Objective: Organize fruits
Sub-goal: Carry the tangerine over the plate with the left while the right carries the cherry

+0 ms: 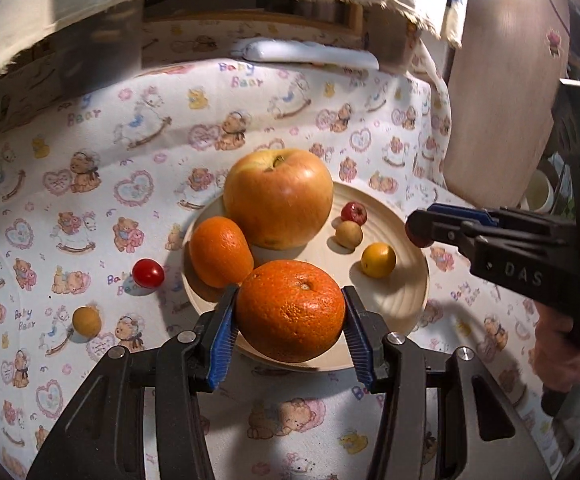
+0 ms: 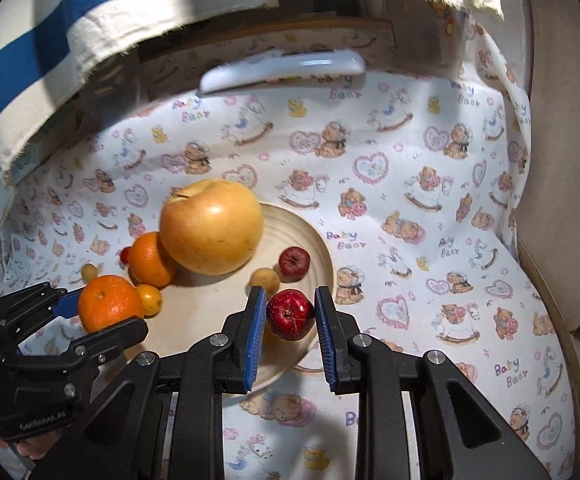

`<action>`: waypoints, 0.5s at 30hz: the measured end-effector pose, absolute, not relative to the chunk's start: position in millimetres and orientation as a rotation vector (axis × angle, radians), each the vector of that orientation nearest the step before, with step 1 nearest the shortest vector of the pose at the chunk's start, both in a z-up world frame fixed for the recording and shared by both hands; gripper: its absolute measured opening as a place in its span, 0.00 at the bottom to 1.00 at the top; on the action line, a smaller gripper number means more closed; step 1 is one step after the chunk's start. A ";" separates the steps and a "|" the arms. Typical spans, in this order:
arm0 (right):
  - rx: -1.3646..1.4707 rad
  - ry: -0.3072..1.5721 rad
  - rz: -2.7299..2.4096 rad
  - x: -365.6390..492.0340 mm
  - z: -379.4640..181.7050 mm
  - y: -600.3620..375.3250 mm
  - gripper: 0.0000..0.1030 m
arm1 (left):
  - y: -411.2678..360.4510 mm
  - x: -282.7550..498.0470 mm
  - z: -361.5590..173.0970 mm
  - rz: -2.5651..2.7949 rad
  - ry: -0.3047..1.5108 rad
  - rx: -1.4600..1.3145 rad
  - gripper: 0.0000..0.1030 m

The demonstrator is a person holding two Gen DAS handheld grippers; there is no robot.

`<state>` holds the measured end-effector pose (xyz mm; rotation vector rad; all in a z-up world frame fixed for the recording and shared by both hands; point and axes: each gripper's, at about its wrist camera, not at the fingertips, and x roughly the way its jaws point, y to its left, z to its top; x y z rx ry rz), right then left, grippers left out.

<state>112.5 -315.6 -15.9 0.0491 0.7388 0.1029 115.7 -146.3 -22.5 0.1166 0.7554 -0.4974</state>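
My left tongs [image 1: 290, 322] are pinching the big orange [image 1: 290, 310], both blue pads pressed against its sides, at the near edge of the cream plate [image 1: 406, 300]. I cannot tell whether the orange rests on the plate or hangs just above it. My right tongs [image 2: 290, 312] sit around a small dark red fruit [image 2: 290, 314] over the plate's near right rim; a thin gap shows on each side of it, so I cannot tell if they truly grip it.

On the plate, the large apple [image 1: 277, 198] sits at the far side, a smaller orange [image 1: 219, 252] touches it on the left, and a yellow fruit [image 1: 378, 260], a tan fruit [image 1: 348, 234] and a small red fruit [image 1: 354, 213] lie toward the right.

Left of the plate, on the bear-print cloth [image 1: 89, 160] covering the counter, a red cherry tomato [image 1: 148, 273] lies near the rim, and a dull yellow fruit [image 1: 86, 321] lies farther out.
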 end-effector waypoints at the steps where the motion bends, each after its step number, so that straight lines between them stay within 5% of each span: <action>1: 0.052 0.749 0.097 114.7 -18.6 -317.2 0.25 | -147.7 115.7 -24.1 -0.498 0.755 0.124 0.47; 15: 0.071 0.766 0.093 120.1 -26.4 -322.9 0.25 | -149.4 118.5 -30.1 -0.485 0.753 0.172 0.47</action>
